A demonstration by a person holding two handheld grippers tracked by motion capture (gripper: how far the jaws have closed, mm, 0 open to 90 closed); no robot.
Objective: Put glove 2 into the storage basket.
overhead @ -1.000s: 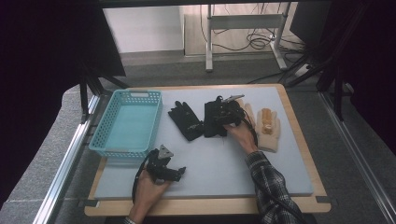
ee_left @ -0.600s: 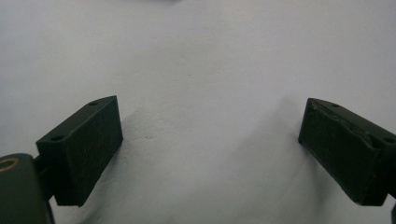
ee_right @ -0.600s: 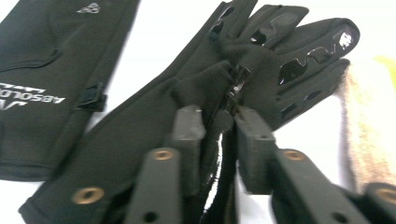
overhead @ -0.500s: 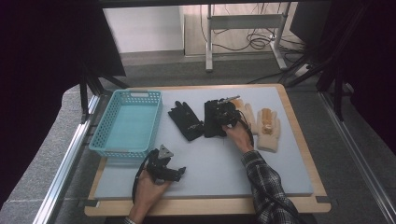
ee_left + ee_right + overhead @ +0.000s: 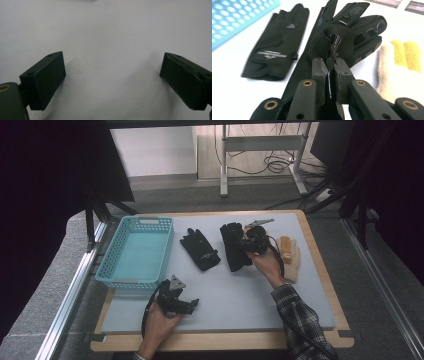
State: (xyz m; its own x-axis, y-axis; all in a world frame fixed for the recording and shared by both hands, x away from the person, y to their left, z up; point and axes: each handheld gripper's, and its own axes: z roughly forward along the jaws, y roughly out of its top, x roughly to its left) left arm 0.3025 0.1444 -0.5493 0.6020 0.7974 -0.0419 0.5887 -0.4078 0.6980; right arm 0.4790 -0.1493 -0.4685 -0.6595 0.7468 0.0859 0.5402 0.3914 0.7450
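Observation:
A black glove (image 5: pixel 232 251) with glossy grip patches (image 5: pixel 352 32) lies right of the mat's middle. My right gripper (image 5: pixel 247 244) (image 5: pixel 331 65) has just been closing on it. It is now shut on a pinched fold of it and lifts that fold off the mat. A second black glove (image 5: pixel 200 250) (image 5: pixel 277 47) lies flat to its left. A cream glove with yellow fingers (image 5: pixel 290 256) (image 5: pixel 403 62) lies to its right. My left gripper (image 5: pixel 191 305) (image 5: pixel 112 75) rests near the mat's front, open, with only bare mat between its jaws.
A teal plastic basket (image 5: pixel 114 265) (image 5: pixel 234 17) stands at the mat's left side, nothing in it. The grey mat (image 5: pixel 240 295) lies on a wooden-edged board. Beyond the table's far edge are a metal stand and cables on the floor.
The right gripper's jaws went from wide to shut on the black glove, and the hand rose slightly, bunching the glove. The left hand stayed put.

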